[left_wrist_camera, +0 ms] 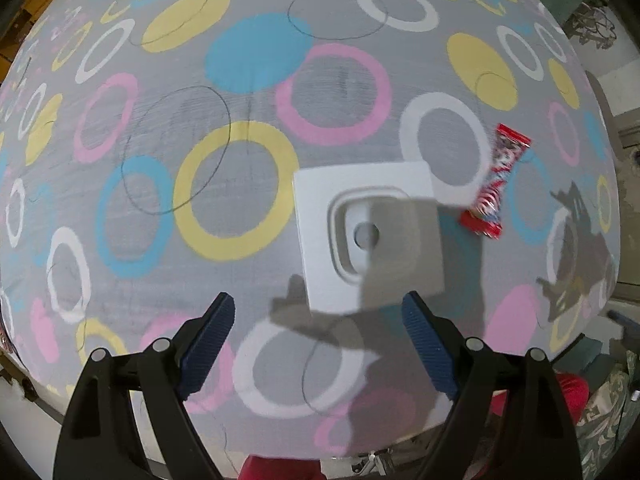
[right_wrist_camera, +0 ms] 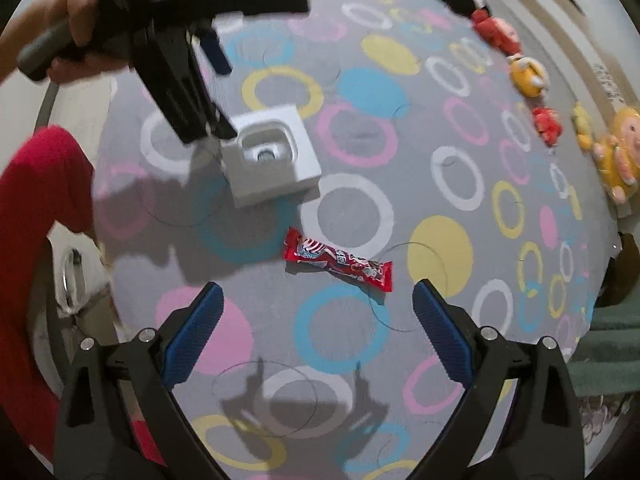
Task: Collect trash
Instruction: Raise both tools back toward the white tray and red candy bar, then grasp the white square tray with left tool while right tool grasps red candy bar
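Surface: a bed [right_wrist_camera: 440, 208] under a grey sheet printed with pink, yellow, blue and white rings
White tray [right_wrist_camera: 276, 156]: left of centre in the right wrist view (a moulded insert with a sunken well)
Red wrapper [right_wrist_camera: 338, 260]: lower centre, apart from the tray
Soft toys [right_wrist_camera: 532, 76]: a row along the upper right edge

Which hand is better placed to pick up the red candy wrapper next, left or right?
Right. The right gripper hangs open directly above the red candy wrapper, while the left gripper hovers over the white tray.
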The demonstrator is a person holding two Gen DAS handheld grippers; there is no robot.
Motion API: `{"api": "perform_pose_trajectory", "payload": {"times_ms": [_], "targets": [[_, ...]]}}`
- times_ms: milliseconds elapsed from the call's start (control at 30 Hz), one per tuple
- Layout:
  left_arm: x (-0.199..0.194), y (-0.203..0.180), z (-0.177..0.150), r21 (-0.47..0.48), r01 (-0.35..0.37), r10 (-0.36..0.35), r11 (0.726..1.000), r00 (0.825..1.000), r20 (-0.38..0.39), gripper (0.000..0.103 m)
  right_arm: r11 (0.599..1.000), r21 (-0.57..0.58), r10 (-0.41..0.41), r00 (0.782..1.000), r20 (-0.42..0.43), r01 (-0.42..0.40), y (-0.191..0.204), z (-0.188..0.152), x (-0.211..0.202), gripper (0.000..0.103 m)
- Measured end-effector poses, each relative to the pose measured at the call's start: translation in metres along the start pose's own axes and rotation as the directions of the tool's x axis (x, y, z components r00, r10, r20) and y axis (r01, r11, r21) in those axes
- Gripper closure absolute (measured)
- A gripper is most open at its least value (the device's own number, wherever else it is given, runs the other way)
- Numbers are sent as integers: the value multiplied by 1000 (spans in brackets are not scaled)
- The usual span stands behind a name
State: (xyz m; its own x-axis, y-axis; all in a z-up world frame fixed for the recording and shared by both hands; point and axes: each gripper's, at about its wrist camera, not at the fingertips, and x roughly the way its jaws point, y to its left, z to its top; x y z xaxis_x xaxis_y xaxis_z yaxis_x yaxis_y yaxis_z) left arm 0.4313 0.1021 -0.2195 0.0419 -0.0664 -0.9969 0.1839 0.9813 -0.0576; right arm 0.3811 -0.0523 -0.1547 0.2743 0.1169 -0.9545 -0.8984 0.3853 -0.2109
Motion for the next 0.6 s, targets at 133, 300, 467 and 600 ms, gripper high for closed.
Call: {"api": "perform_pose_trajectory", "payload": {"times_ms": [133, 300, 467, 600], "targets": [[13, 6, 9, 6, -14, 14, 1000, 1000, 7, 20, 998, -59, -1, 998, -60, -3, 2, 6, 41, 10], [26, 13, 17, 5, 7, -7, 1000, 1000, -3, 22, 993, -114, -11, 993, -118, -2, 0, 12, 75, 10], [37, 18, 22, 13, 10, -10, 1000, 1000, -12, 31, 985, -169, -7, 984, -176, -23, 0, 18, 107, 12], [48, 19, 27, 5, 15, -15, 1000, 1000, -21, 38, 984, -172, 3, 976, -220, -42, -5, 15, 130, 19]]}}
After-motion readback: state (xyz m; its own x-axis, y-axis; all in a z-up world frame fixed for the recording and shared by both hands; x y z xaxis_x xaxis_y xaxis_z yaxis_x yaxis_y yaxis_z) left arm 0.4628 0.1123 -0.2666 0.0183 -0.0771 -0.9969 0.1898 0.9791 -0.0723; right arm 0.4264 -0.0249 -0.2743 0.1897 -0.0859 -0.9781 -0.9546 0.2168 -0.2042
